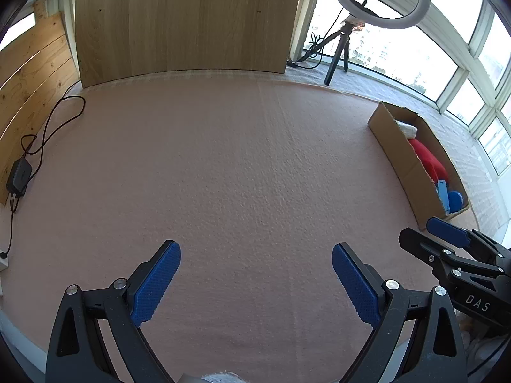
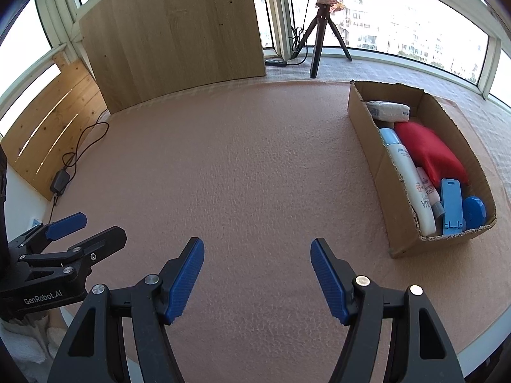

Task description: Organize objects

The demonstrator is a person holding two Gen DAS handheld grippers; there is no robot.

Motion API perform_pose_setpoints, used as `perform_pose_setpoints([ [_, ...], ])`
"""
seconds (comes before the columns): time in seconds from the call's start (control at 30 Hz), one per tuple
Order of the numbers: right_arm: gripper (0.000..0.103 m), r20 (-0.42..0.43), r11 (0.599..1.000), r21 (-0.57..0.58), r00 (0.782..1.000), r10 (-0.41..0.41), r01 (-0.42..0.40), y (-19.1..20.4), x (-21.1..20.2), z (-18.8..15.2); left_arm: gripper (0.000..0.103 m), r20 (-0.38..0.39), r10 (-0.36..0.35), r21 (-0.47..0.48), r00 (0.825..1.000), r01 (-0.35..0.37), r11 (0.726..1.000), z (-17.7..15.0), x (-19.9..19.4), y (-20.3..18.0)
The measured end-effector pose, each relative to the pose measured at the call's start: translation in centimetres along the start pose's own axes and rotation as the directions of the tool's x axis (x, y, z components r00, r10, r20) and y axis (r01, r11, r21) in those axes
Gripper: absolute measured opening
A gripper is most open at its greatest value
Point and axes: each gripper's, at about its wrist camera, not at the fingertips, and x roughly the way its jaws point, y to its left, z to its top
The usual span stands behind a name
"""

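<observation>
A cardboard box [image 2: 370,134] stands at the right of the pink mat [image 2: 249,166]; it also shows in the left wrist view [image 1: 392,140]. It holds a red pouch [image 2: 431,153], a white packet [image 2: 388,110], a white bottle [image 2: 408,178], a small pink-labelled tube [image 2: 426,186], a light blue clip [image 2: 452,206] and a blue round item [image 2: 474,212]. My left gripper [image 1: 255,255] is open and empty over the mat. My right gripper [image 2: 257,252] is open and empty, left of the box. Each gripper shows at the edge of the other's view.
A wooden board [image 2: 179,38] stands upright at the back. A ring light on a tripod [image 2: 322,32] stands behind the mat by the windows. A black adapter with cable [image 1: 19,175] lies at the left edge beside a plank panel [image 1: 28,83].
</observation>
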Motion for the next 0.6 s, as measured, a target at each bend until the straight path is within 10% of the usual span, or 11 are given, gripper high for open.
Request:
perform_pose_setpoints([
  [0.6,0.066,-0.025,1.0,0.003,1.0,0.011,-0.011,0.29,0.96,-0.08,0.098,0.001,-0.006,0.005,1.0,0.006,1.0,-0.22,0.74,0.38],
])
